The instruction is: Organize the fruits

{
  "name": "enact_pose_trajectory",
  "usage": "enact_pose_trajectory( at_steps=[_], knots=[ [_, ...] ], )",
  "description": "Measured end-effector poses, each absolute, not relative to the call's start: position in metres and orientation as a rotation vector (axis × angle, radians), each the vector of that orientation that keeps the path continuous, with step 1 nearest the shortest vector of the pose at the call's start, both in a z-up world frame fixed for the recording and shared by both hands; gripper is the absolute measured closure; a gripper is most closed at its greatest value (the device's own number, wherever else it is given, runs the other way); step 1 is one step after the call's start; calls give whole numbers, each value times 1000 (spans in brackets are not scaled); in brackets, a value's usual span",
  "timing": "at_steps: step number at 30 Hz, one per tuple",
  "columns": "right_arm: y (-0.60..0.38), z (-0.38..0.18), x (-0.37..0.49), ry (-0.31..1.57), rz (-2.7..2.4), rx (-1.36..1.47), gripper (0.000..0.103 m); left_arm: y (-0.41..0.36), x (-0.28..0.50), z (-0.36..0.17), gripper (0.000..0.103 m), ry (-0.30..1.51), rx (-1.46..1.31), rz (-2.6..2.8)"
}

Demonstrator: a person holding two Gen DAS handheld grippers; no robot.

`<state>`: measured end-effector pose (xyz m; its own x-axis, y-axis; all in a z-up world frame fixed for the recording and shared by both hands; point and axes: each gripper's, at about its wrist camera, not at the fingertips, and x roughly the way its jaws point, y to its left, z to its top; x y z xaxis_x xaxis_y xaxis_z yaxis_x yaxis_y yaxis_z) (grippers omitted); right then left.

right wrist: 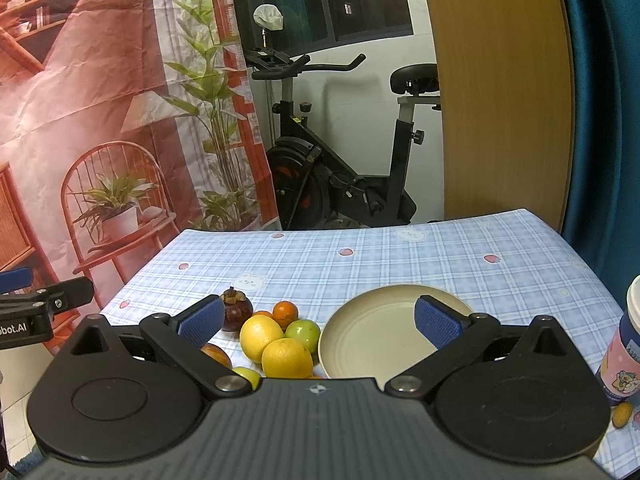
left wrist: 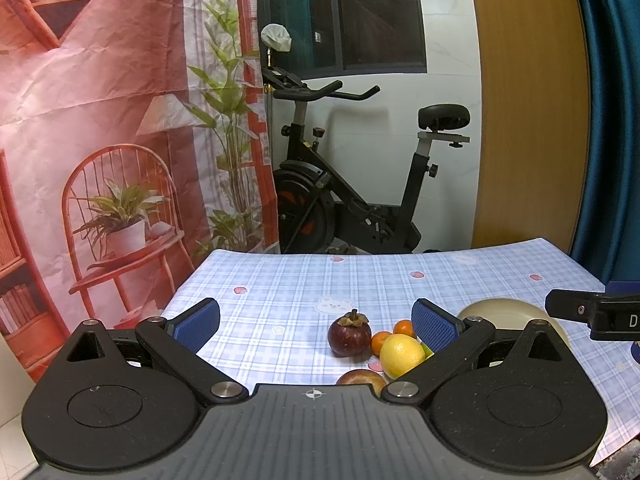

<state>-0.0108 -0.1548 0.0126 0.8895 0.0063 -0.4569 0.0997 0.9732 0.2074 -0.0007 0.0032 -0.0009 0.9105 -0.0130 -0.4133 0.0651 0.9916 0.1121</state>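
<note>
A cluster of fruit lies on the checked tablecloth left of a cream plate (right wrist: 376, 336). It holds a dark purple mangosteen (right wrist: 237, 312), two yellow lemons (right wrist: 260, 336) (right wrist: 286, 358), a green fruit (right wrist: 303, 332), a small orange (right wrist: 285, 312) and a brown fruit (right wrist: 218, 355). My right gripper (right wrist: 320, 320) is open and empty, above the fruit and plate. My left gripper (left wrist: 316, 324) is open and empty, with the mangosteen (left wrist: 348, 338), a lemon (left wrist: 401, 355) and small oranges (left wrist: 404, 328) between its fingers. The plate (left wrist: 500, 314) is partly hidden there.
A patterned cup (right wrist: 624, 352) stands at the table's right edge with a small yellow fruit (right wrist: 622, 414) by its base. An exercise bike (right wrist: 340, 160) stands behind the table. A printed backdrop (right wrist: 100, 120) hangs on the left.
</note>
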Motion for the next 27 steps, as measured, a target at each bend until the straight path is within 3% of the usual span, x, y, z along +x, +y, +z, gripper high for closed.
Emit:
enact_pose_trajectory(
  at_steps=[27],
  knots=[
    [-152,12,-13,472,-45,225,0,1,0,-2,0,431,123,-44]
  ],
)
